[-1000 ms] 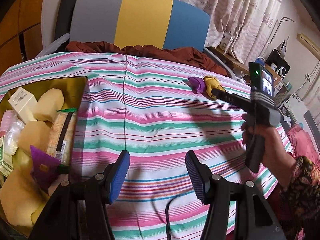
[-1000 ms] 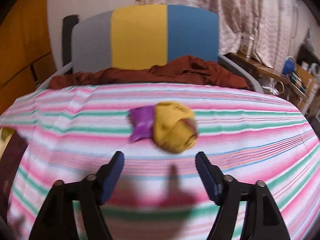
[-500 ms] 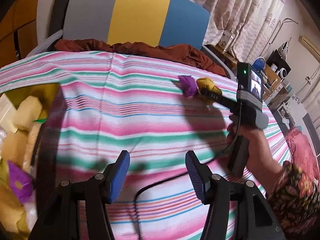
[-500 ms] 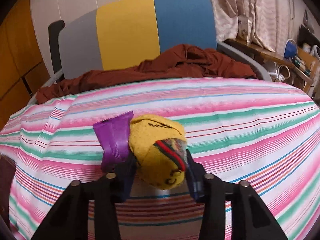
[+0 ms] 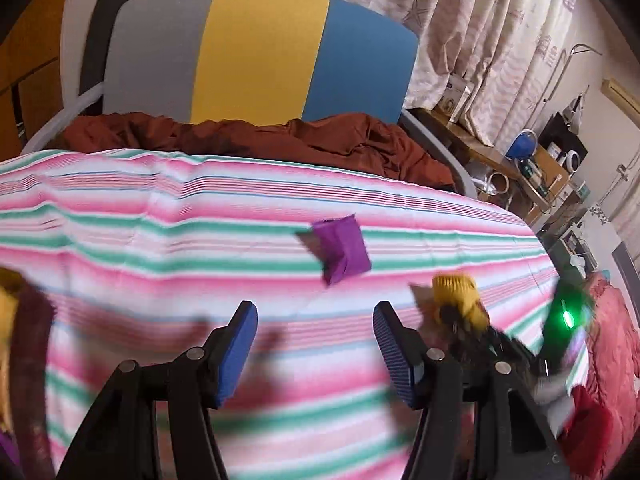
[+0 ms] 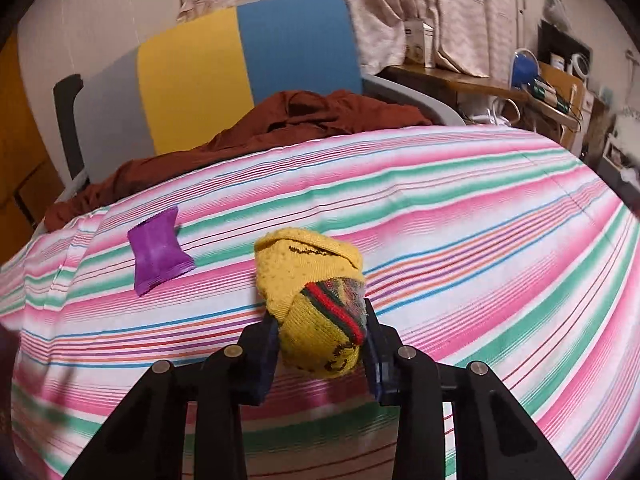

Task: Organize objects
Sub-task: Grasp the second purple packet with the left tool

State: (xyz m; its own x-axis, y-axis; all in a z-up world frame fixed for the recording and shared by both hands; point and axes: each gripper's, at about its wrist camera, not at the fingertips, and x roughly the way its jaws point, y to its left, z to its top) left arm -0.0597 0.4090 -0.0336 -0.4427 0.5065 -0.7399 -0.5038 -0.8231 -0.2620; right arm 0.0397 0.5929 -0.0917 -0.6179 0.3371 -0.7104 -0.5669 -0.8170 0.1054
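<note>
My right gripper (image 6: pixel 320 344) is shut on a rolled yellow sock (image 6: pixel 316 296) with red and green bands and holds it lifted above the striped cloth. In the left wrist view the sock (image 5: pixel 456 296) and the right gripper (image 5: pixel 464 316) show blurred at the right. A purple sachet (image 6: pixel 158 250) lies flat on the cloth, left of the sock; in the left wrist view the sachet (image 5: pixel 342 250) lies ahead of my left gripper (image 5: pixel 314 344), which is open and empty above the cloth.
The striped cloth (image 5: pixel 160 240) covers the table. A brown garment (image 5: pixel 280 140) lies on a grey, yellow and blue chair (image 5: pixel 260 52) at the far edge. A cluttered shelf (image 6: pixel 540 88) stands at the right. A yellow object (image 5: pixel 6 304) shows at the left edge.
My right gripper closed on the yellow sock and lifted it away from the purple sachet, toward the near right. My left gripper swung right, and the box of items left its view.
</note>
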